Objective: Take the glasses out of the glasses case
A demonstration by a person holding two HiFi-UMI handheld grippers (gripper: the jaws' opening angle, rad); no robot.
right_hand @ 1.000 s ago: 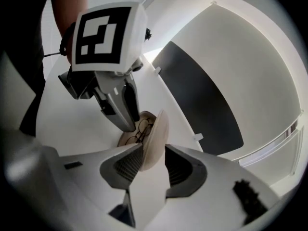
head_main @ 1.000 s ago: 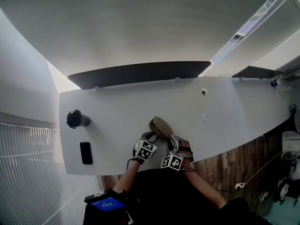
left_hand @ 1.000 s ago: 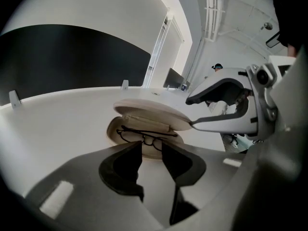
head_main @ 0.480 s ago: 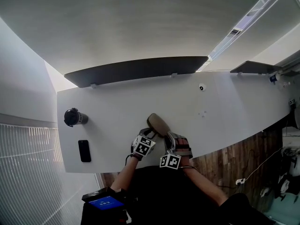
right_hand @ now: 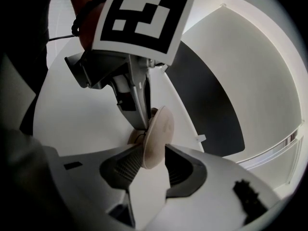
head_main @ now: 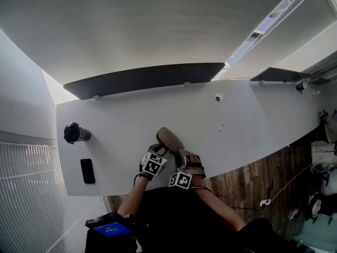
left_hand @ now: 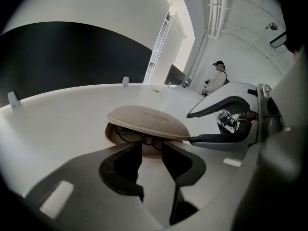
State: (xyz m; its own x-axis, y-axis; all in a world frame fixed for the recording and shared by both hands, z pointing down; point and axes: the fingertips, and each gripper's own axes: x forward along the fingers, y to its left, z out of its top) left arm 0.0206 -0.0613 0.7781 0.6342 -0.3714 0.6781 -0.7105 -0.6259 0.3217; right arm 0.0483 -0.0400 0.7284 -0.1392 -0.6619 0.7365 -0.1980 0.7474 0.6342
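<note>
A beige glasses case [head_main: 169, 138] lies on the white table [head_main: 121, 136] near its front edge. Its lid [left_hand: 147, 121] is lifted, and dark-framed glasses [left_hand: 137, 138] show in the gap under it. My right gripper [right_hand: 148, 165] is shut on the rim of the lid [right_hand: 156, 138] and holds it up; in the head view it [head_main: 181, 156] sits at the case's near right. My left gripper [left_hand: 151, 150] is open, its tips just in front of the case's mouth, apart from the glasses. Its marker cube [right_hand: 142, 18] fills the top of the right gripper view.
A black phone [head_main: 87, 171] and a black round object [head_main: 73, 133] lie at the table's left end. A dark panel [head_main: 142, 80] runs along the far edge, with a small round fitting [head_main: 218, 97] near it. A person [left_hand: 219, 78] stands far off.
The head view has drifted, so table and case sit further left in the picture. Both grippers stay at the case, the lid still held up.
</note>
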